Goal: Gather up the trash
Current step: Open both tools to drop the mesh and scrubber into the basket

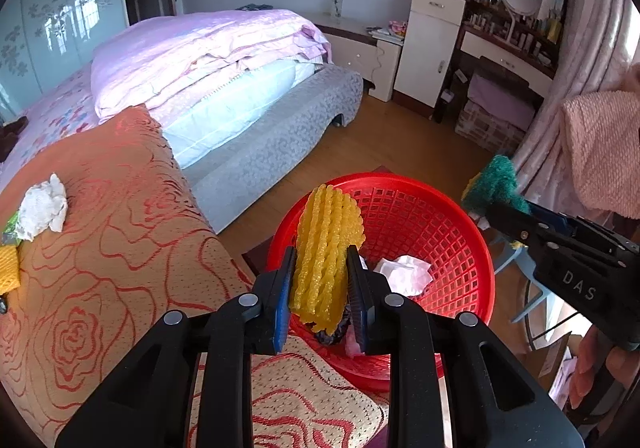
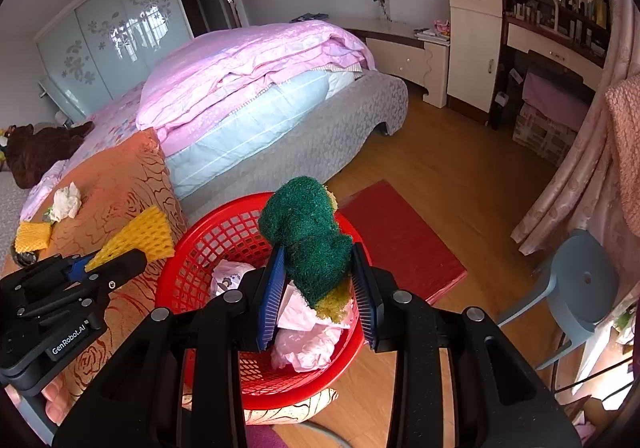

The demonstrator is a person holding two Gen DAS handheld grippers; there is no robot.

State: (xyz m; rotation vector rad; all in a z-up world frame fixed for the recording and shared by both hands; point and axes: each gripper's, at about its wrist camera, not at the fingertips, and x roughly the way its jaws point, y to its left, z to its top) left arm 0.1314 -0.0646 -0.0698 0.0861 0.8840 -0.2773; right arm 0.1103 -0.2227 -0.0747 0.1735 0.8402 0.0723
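Left gripper [image 1: 320,280] clamps yellow foam net [image 1: 326,252] over red basket [image 1: 476,248]; right gripper [image 2: 318,284] pinches green scrub sponge [image 2: 308,236] above it too. Step: drop-off — next, spread both w/ items inside rim. Tissue wad [image 1: 42,207] remains on orange cushion [image 1: 100,248].

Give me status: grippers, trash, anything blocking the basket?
Left gripper shut on yellow foam net, over red basket. Right gripper shut on green sponge, over basket too. Tissue on orange cover. Nothing blocking.
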